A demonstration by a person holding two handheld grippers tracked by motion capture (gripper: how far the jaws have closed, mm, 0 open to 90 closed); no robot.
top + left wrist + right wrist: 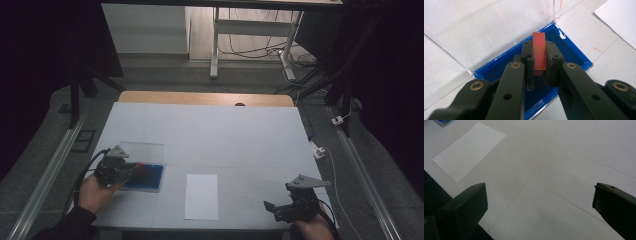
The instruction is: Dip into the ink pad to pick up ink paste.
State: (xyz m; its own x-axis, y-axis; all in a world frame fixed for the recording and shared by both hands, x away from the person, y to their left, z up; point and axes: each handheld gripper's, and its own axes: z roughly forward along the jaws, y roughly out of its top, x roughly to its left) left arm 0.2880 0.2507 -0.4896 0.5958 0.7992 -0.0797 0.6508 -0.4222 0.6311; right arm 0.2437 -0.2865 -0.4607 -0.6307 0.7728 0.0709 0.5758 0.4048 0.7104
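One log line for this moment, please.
left gripper: shut on red block over blue case | right gripper: open, idle | paper: untouched

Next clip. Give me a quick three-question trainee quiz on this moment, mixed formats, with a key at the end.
1. True or false: the left tongs are shut on the red stamp.
2. Where does the white paper sheet lie? A) inside the blue case B) on the table between the two hands C) in the right tongs
3. Fill in: the right tongs stand ___, with nothing between them.

Key: 1 true; 2 B; 3 open. The stamp is held over the blue case, whose clear lid is open.
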